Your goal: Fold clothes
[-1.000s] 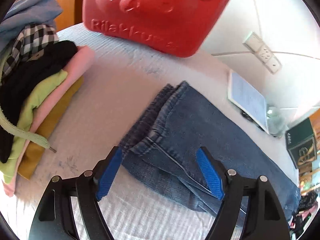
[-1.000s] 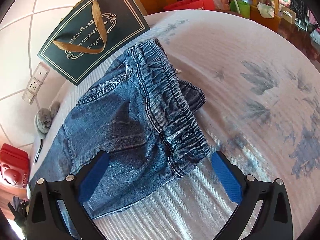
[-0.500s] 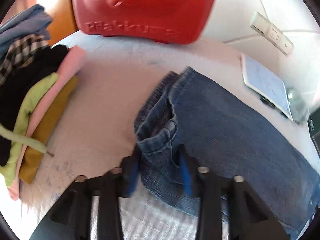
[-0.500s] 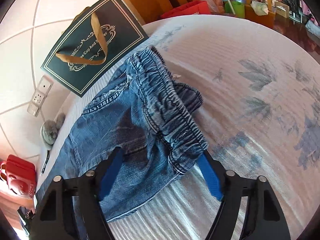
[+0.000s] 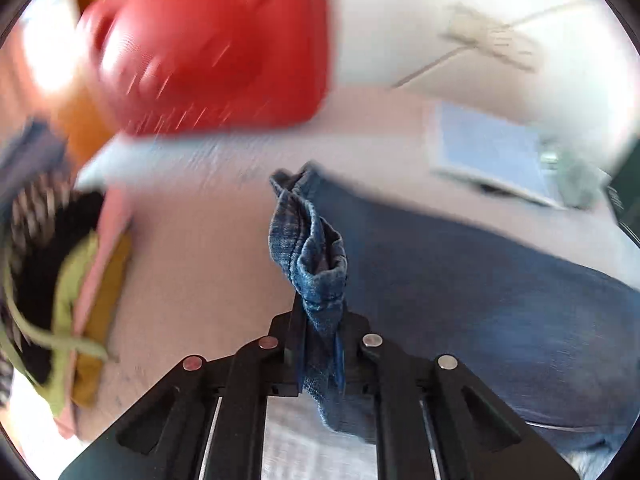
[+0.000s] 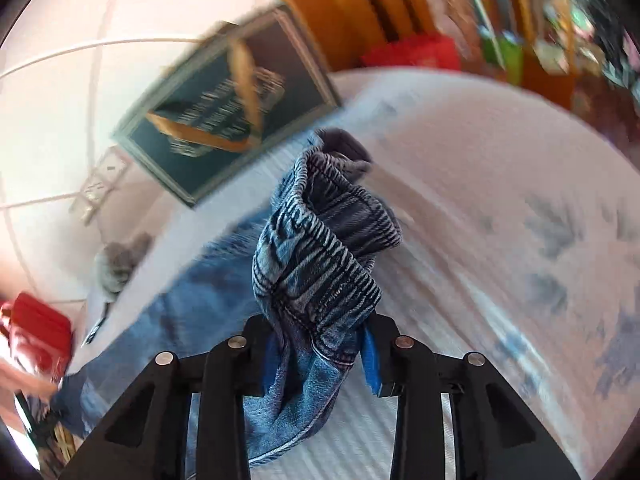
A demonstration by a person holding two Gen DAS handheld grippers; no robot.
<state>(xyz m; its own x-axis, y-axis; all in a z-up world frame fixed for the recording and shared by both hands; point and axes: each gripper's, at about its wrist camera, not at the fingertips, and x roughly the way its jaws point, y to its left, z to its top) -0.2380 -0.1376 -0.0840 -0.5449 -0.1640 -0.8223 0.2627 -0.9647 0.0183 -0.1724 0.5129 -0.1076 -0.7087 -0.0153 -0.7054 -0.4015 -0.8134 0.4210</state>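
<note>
The jeans [image 5: 460, 280] lie across the bed [image 5: 192, 248], one end bunched up in each gripper. To fold cleanly, lift both ends level and carry them over together so the denim doesn't twist. The left gripper [image 5: 320, 344] is closing, nearly shut on a thin hem; the right gripper [image 6: 320, 348] is closing around the thick elastic waistband [image 6: 316, 248]

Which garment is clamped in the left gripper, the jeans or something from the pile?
The blue jeans: the left gripper is closing on a bunched fold of denim. The folded pile lies apart, untouched.
</note>
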